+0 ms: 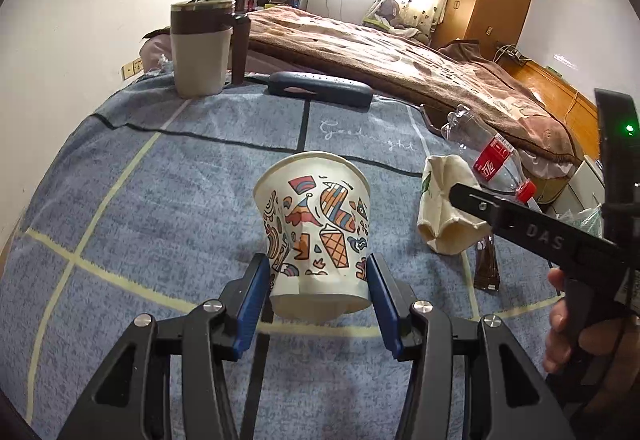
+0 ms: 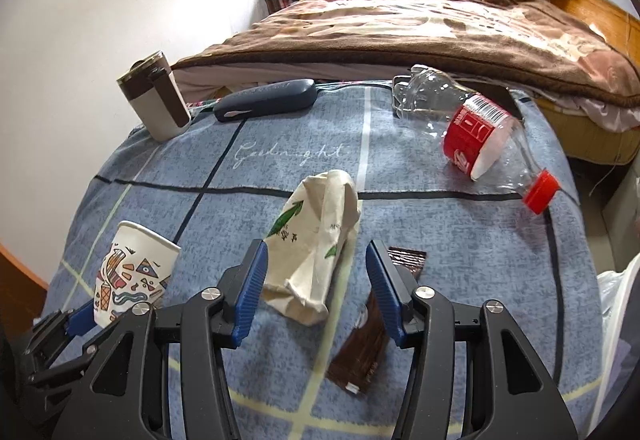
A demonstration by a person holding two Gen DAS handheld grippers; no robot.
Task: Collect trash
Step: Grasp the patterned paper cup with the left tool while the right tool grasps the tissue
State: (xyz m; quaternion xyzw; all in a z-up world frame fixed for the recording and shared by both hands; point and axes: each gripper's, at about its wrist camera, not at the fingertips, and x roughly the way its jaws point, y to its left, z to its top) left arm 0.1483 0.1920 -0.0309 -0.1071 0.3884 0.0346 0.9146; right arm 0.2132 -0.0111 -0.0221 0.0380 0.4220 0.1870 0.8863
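My left gripper is shut on a patterned paper cup, squeezing its dented lower wall and holding it upright above the blue cloth; the cup also shows in the right wrist view. My right gripper is open, its blue pads on either side of a crumpled cream paper cup lying on the cloth, not touching it. That crumpled cup also shows in the left wrist view. A brown wrapper lies under the right pad. An empty plastic bottle with red label and cap lies at the right.
A brown-and-cream lidded mug and a dark glasses case stand at the cloth's far edge. Behind is a bed with a brown blanket. A white plastic bag hangs off the table's right side.
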